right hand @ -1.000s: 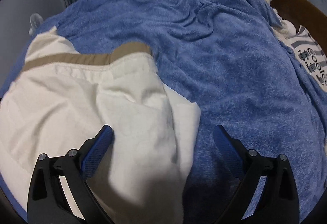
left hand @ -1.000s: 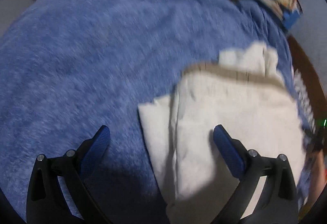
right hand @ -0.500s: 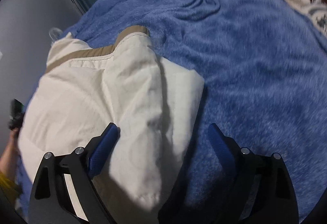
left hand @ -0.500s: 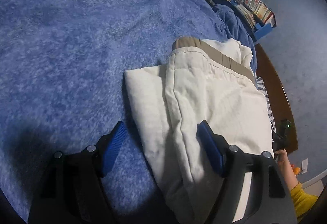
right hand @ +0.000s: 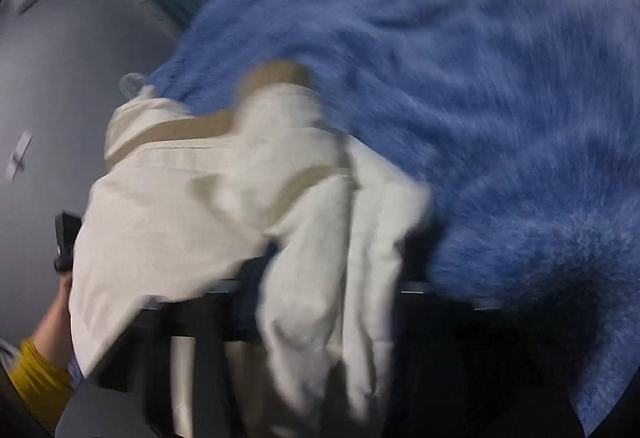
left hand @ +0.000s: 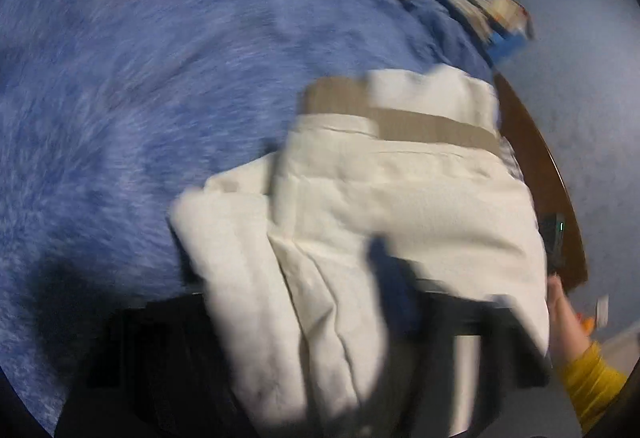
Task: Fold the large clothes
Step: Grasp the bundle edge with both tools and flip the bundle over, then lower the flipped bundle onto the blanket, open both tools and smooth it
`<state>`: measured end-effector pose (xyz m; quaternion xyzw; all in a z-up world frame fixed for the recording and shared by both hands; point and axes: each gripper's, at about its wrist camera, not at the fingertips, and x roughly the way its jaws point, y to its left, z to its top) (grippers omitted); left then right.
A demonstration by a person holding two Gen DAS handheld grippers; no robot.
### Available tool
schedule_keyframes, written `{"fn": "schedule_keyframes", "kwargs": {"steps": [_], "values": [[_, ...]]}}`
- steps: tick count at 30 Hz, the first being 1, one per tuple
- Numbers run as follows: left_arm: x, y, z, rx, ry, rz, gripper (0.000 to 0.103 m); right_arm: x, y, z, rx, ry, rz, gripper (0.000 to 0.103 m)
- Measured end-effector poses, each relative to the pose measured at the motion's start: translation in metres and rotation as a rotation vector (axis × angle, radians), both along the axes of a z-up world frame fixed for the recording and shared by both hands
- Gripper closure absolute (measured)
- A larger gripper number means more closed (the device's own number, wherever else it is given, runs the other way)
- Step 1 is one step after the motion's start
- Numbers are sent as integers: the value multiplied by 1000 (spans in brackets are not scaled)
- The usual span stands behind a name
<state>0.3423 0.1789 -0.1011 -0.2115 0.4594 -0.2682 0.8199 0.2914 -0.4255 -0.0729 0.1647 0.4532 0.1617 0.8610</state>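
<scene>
Garment: cream trousers [left hand: 400,198], folded into a thick bundle with a tan waistband [left hand: 420,124].
Place: the trousers lie on a blue fleece blanket [left hand: 160,58] spread over a bed, near the edge where a brown wooden rim [left hand: 536,166] shows.
Long axis: in the left wrist view the bundle runs from the bottom of the picture up and to the right; the waistband end points away from the camera, and the folded end lies nearest the claw.
Right view: the same trousers [right hand: 200,206] run from the bottom up and to the left, with the waistband [right hand: 180,128] at the far end.
Left claw [left hand: 304,290]: its jaws have just been closing and now stand narrow, with folds of the cream cloth bunched between them; one blue pad [left hand: 390,278] presses against the cloth, the other is hidden under it. It grips the near end of the trousers.
Right claw [right hand: 332,278]: its jaws have also just been closing; the cloth is gathered between them and hides most of both fingers. It grips the near end too.
Person: a hand [left hand: 564,312] with a yellow sleeve [left hand: 592,382] shows at the right edge of the left view.
Sharpness: both views are blurred.
</scene>
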Motion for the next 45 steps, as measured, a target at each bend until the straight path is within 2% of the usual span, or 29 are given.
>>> {"fn": "schedule_keyframes", "kwargs": {"steps": [1,4,5,10,13,16,20,23,27,30,31,32,34,37,41,44,45], "values": [[-7,-2,9,33,-36,-12,80,-9,6,8,-46,-32,9,84],[-32,-16,38,160,-145,-66,90,-42,33,40,-247,-176,41,90],[-41,-18,46,184,-176,-75,91,-51,38,48,-270,-213,41,91],[-93,-8,84,135,-263,-62,94,-101,61,94,-309,-369,23,94],[-124,2,107,68,-308,-36,95,-133,65,120,-291,-436,14,94],[-157,6,131,41,-355,-36,95,-163,62,150,-248,-488,12,94],[-191,15,160,-18,-373,-21,95,-194,63,184,-203,-518,31,95],[-215,27,176,-52,-364,-16,95,-206,60,192,-142,-458,34,95],[-238,34,171,-7,-299,-26,95,-219,51,174,-55,-312,42,94],[-231,40,131,8,-200,-7,95,-223,53,143,-54,-235,32,94],[-226,42,114,10,-161,5,95,-219,51,122,-24,-175,9,94],[-215,43,91,14,-104,17,95,-214,49,108,-22,-145,-12,94],[-201,47,65,31,-52,51,94,-203,39,84,-25,-101,-82,94],[-185,58,42,-30,-17,79,86,-184,14,42,81,20,-185,89],[-184,58,29,1,2,102,70,-182,11,12,67,83,-249,78],[-189,61,33,73,27,154,52,-187,17,18,2,90,-267,67],[-193,64,39,120,41,200,38,-191,20,25,-51,91,-284,59]]}}
